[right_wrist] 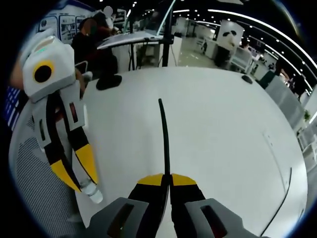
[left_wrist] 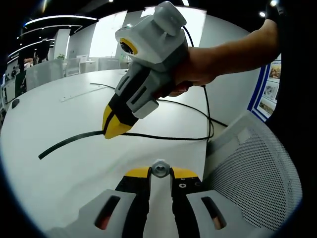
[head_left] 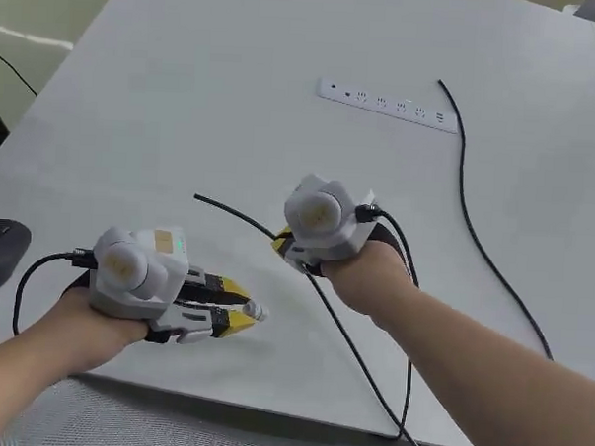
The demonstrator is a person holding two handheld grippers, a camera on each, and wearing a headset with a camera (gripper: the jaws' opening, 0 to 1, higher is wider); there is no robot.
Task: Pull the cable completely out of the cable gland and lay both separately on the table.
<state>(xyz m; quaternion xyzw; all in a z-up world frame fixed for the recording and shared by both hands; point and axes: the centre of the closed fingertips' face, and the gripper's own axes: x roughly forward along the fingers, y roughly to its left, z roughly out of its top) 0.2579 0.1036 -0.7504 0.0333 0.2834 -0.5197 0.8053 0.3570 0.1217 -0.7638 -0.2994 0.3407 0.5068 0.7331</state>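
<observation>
My left gripper (head_left: 242, 315) is shut on the small grey cable gland (head_left: 256, 310), held just above the table near its front edge; the gland (left_wrist: 160, 167) sits pinched between the yellow tips. My right gripper (head_left: 281, 244) is shut on the thin black cable (head_left: 234, 214), whose free end lies on the table to the upper left. The cable (right_wrist: 164, 130) runs straight out from my right gripper (right_wrist: 167, 177) and ends bare, apart from the gland (right_wrist: 93, 191). The gland hangs at the left gripper (right_wrist: 81, 179) tips, left of the cable.
A white power strip (head_left: 387, 104) lies at the back of the white table (head_left: 184, 100), with a second black cable (head_left: 475, 236) curving down the right side. A dark mouse (head_left: 0, 252) rests at the left edge. A mesh chair (left_wrist: 257, 183) stands beside the table.
</observation>
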